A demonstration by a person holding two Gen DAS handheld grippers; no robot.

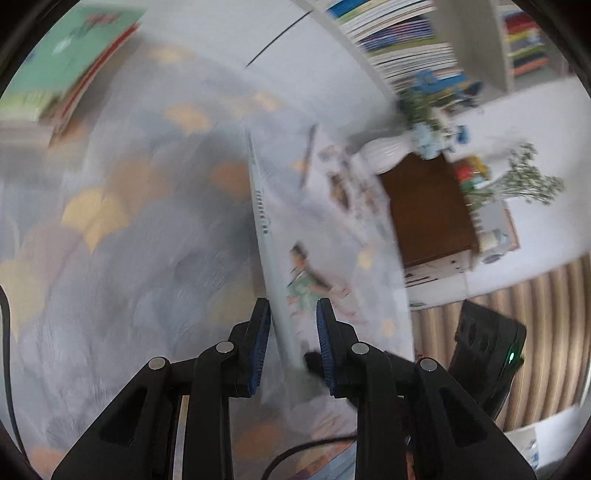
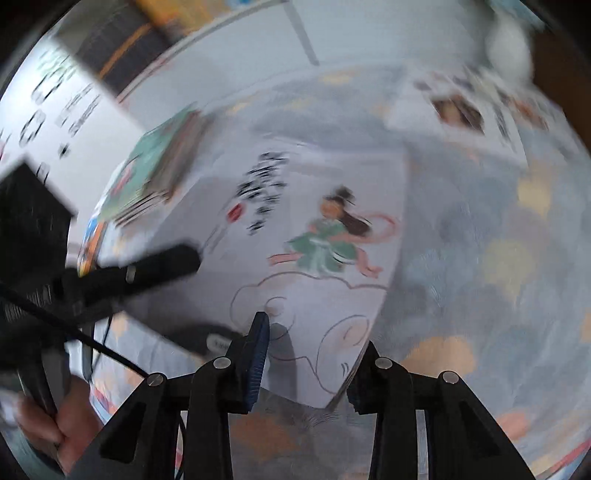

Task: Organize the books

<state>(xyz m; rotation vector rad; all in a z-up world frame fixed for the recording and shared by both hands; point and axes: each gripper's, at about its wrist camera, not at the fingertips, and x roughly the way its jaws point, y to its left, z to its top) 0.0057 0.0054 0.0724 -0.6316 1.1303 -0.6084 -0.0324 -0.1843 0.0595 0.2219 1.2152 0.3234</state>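
Between the blue pads of the left gripper (image 1: 291,325), closest to its camera, a thin white book (image 1: 273,236) stands on edge, its spine running away up the frame; the jaws sit narrow with the book pinched between them. On the cover a figure in a green dress shows beside the right pad. From the right wrist camera the same white book (image 2: 317,258) appears face-on, tilted, its lower corner lying between the fingers of the right gripper (image 2: 306,354); whether those pads press on it cannot be told, since the far finger is hidden behind the cover. Beyond lies a pale cloth with orange and blue patches (image 1: 122,221). Farther left a stack topped by a green book (image 1: 70,55) rests on it. Farthest off stand a bookshelf (image 1: 406,33) and a white vase (image 1: 384,151)
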